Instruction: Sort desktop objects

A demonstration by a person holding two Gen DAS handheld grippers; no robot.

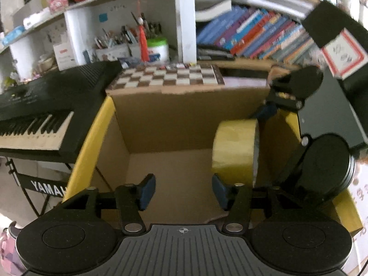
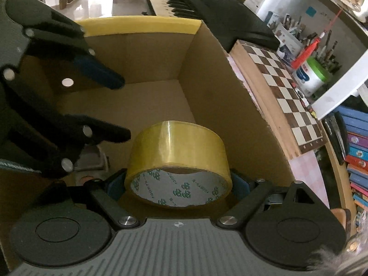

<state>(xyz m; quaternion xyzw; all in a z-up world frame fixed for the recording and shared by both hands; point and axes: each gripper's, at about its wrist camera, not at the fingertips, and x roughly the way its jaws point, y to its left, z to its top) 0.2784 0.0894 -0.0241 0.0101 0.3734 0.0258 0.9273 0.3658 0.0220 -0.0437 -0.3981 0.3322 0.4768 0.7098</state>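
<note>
Over the open cardboard box (image 2: 207, 73) you hold both tools, and the roll of yellowish packing tape (image 2: 177, 158) sits between the fingers of your right tool (image 2: 178, 185). That roll is wide and glossy, its translucent amber tape wound on a white core printed with small green logos; in the right wrist view the core's open end faces the camera. Your right tool's blue pads (image 2: 239, 184) press on either side of the roll, so the tool is spread wide yet clamped on the tape, holding it above the box floor, close to the box's near side. In the left wrist view the same roll (image 1: 234, 151) shows on the right, hanging inside the box (image 1: 165, 115) with the right tool (image 1: 264, 112) above it.

Your left tool (image 1: 182, 192) is released: its blue pads (image 1: 147, 191) stand apart with nothing between them, only the bare brown floor of the box beyond. In the right wrist view that left tool (image 2: 124, 108) reaches in from the left, near the roll but not touching it.

Beside the box lie a chessboard (image 1: 170, 76) and a black Yamaha keyboard (image 1: 46, 105), with a row of books (image 1: 257, 36) on the shelf behind.
</note>
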